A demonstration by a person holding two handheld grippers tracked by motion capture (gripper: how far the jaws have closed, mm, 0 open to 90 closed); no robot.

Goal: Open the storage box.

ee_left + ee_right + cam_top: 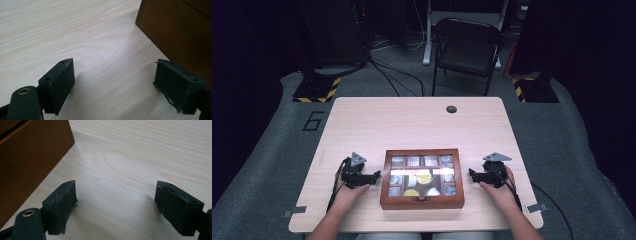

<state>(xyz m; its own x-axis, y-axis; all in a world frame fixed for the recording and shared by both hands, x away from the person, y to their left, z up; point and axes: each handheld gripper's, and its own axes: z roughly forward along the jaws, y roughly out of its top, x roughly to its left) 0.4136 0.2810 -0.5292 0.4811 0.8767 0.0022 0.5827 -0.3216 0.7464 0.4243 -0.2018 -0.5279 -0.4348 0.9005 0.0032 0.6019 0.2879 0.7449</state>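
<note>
A brown wooden box [422, 179] with a glass lid divided into small panes sits near the front middle of the table; packets show through the glass. My left gripper [375, 176] rests on the table just left of the box, jaws wide apart over bare wood, and the box's side wall [180, 27] rises close by its right finger. My right gripper [471, 174] rests just right of the box, also open with nothing between its fingers; the box wall [27, 157] stands to the left of its left finger. A hand holds each gripper.
The light wooden table [412, 125] stretches away behind the box, with a round dark grommet [451, 109] near its far edge. A black folding chair [467, 47] stands beyond the table, with cables on the grey floor.
</note>
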